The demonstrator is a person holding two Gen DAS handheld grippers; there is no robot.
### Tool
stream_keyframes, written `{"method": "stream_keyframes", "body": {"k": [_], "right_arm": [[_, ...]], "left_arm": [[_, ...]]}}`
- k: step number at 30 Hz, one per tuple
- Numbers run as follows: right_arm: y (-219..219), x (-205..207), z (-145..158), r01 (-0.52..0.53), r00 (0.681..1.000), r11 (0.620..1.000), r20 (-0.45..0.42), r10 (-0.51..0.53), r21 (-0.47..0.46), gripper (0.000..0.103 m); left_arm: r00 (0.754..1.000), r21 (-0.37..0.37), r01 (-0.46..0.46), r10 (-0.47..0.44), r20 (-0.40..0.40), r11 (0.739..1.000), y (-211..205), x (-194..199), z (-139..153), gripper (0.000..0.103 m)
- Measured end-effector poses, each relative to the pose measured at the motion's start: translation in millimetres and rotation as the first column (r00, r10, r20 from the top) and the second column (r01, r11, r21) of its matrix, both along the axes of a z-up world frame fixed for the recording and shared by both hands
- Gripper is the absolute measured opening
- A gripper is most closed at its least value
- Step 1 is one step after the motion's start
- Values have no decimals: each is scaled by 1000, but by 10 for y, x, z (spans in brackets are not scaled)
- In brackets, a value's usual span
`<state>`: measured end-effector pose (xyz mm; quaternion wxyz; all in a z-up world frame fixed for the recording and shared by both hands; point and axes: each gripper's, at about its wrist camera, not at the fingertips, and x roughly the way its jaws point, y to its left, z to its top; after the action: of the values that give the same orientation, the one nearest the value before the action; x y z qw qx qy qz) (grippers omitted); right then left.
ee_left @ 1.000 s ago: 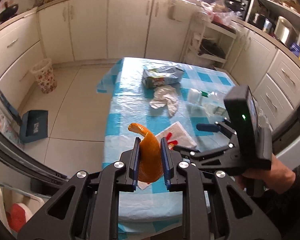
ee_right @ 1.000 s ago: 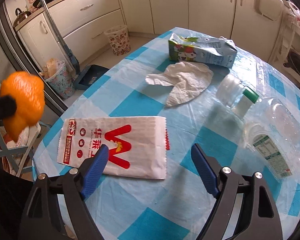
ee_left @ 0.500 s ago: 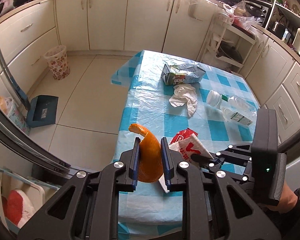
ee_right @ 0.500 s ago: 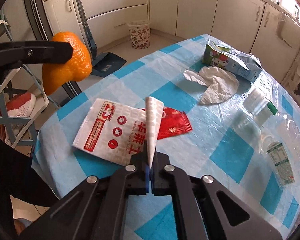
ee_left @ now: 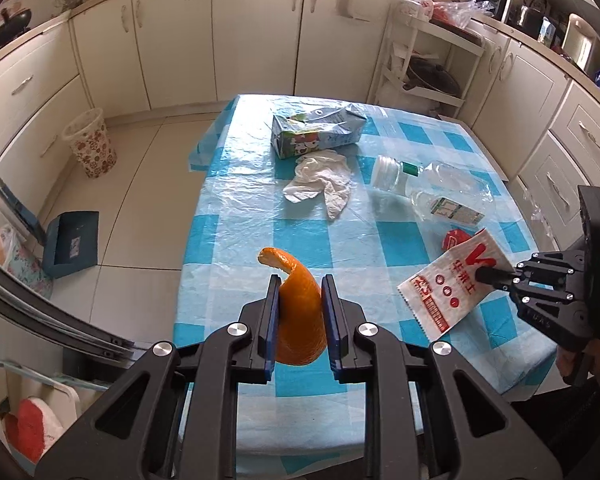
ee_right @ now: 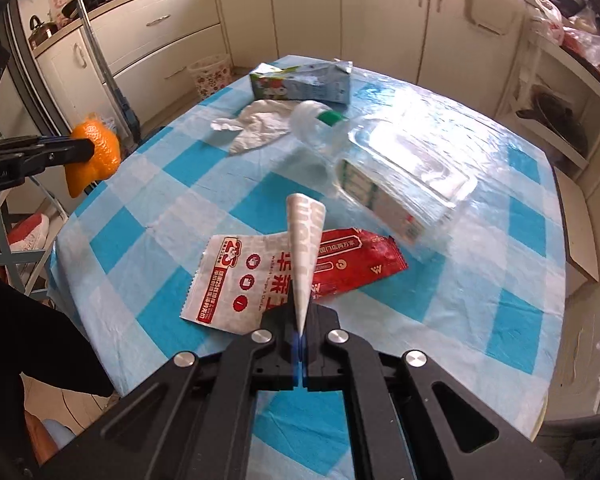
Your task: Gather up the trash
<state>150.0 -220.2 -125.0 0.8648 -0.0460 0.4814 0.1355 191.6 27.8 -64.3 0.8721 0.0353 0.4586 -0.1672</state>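
Observation:
My left gripper (ee_left: pixel 299 312) is shut on an orange peel (ee_left: pixel 298 312), held above the near left edge of the table; the peel also shows in the right wrist view (ee_right: pixel 94 154). My right gripper (ee_right: pixel 301 332) is shut on a white paper wrapper with red print (ee_right: pixel 252 284), lifted above the blue checked tablecloth (ee_right: pixel 160 208); the wrapper also shows in the left wrist view (ee_left: pixel 452 284). A red wrapper (ee_right: pixel 356 264), a clear plastic bottle (ee_right: pixel 388 172), a crumpled tissue (ee_left: pixel 320 184) and a milk carton (ee_left: pixel 316 130) lie on the table.
A patterned waste basket (ee_left: pixel 90 142) stands on the floor by the left cabinets. A blue dustpan (ee_left: pixel 70 240) lies on the floor left of the table. Cabinets ring the room, and a white rack (ee_left: pixel 424 68) stands behind the table.
My right gripper closed on the white wrapper and lifted it off the table to the right. The left gripper kept hold of the peel and rose, widening its view.

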Motion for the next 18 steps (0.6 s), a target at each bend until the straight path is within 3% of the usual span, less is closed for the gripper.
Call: {"method": "stream_keyframes", "body": {"k": [5,13,14,15,17,18], "right_arm": [[-345,-151,-13,52,999,999,-10,-52,5,1],[-544,-274,-63,65,997,998,-37,-65,1,3],[-560,-285,-58,65,997,998,-37,-65,9,9],[-577,-296,-57,64,997,998,-37,-63,18,38],[-567,-336,-24,71,997,997,9,-71,4,73],[-548,-349,-10,58,998,998,25,-58,-1,73]], "left_arm": [[999,23,37,-37,-20,999,-223,-3,-94,19],[992,61,111,-108,-61,992,-617,-8,-310,19],[992,62,115,-111,-64,991,-648,-2,-331,19],[991,62,119,-115,-70,991,-682,6,-357,19],[990,62,125,-120,-80,990,-733,22,-396,19],[989,63,129,-124,-84,990,-759,28,-413,19]]}}
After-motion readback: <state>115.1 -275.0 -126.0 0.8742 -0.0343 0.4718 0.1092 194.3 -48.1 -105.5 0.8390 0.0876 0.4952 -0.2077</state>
